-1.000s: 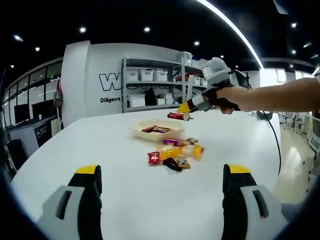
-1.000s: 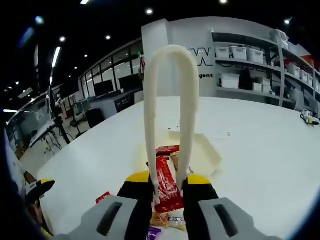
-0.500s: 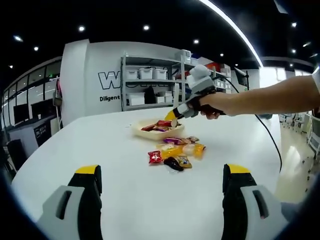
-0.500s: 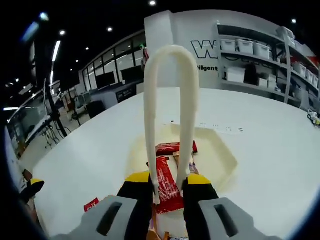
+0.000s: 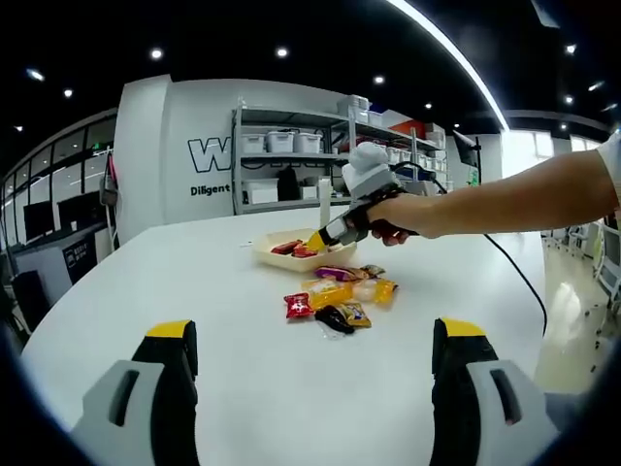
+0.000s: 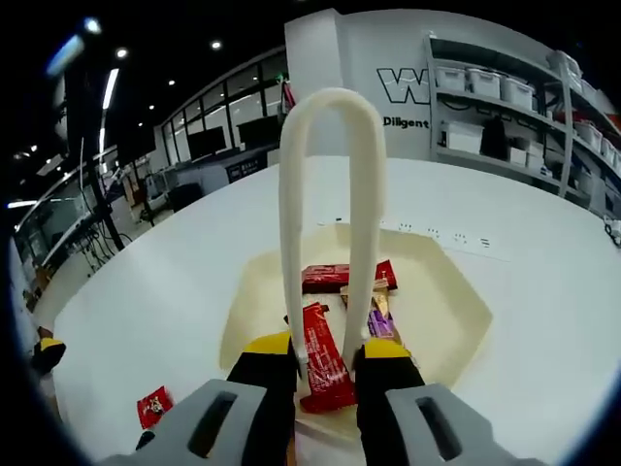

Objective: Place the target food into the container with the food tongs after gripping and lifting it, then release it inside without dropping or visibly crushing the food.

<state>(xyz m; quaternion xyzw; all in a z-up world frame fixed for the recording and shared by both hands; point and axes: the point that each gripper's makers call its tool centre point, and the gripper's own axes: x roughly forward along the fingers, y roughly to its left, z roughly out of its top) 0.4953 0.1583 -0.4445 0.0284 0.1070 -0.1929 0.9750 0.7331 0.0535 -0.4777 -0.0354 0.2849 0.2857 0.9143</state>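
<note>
1. The right gripper [image 6: 325, 364] squeezes a pair of white food tongs [image 6: 328, 223], jaws pressed in on the tong arms, so that the tongs pinch a red snack packet [image 6: 325, 361] between them.
2. The packet hangs over the cream tray [image 6: 456, 311], apparently just above the wrapped snacks already inside, placed for release.
3. The left gripper [image 5: 315, 364] idles low over the white table [image 5: 146, 291], jaws wide apart and empty.
4. More wrapped snacks [image 5: 338, 296] lie beside the tray.
</note>
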